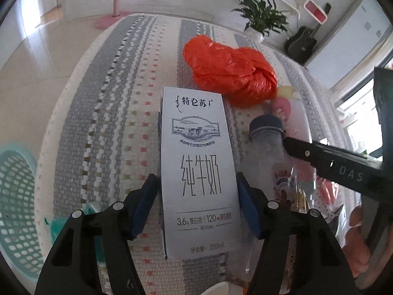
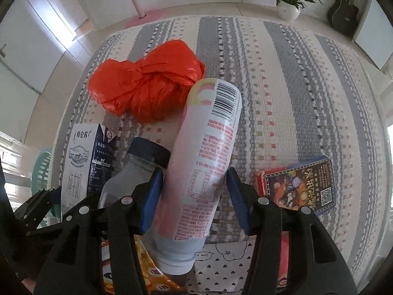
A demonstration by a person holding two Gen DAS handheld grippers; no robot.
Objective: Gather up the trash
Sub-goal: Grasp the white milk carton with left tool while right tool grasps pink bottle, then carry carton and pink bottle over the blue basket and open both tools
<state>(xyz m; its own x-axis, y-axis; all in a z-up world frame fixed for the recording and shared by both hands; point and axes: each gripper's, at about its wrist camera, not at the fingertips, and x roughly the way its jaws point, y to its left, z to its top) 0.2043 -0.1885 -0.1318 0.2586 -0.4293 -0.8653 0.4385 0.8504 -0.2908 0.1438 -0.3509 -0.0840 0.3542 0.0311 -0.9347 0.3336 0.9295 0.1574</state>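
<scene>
My left gripper (image 1: pixel 196 201) is shut on a white milk carton (image 1: pixel 196 167) with black Chinese print, held over the striped woven mat (image 1: pixel 118 113). My right gripper (image 2: pixel 194 196) is shut on a pink and white bottle (image 2: pixel 208 147) with a barcode, base pointing away. A crumpled red plastic bag (image 1: pixel 228 73) lies on the mat beyond both; it also shows in the right wrist view (image 2: pixel 145 91). A clear bottle with a dark blue cap (image 2: pixel 137 169) lies between the carton (image 2: pixel 76 167) and the pink bottle.
A teal plastic basket (image 1: pixel 17 211) stands at the left edge of the mat. A dark blue printed packet (image 2: pixel 302 184) lies on the right of the mat. Snack wrappers (image 2: pixel 221 265) lie near the front. A potted plant (image 2: pixel 289 2) and a guitar (image 2: pixel 343 12) stand behind.
</scene>
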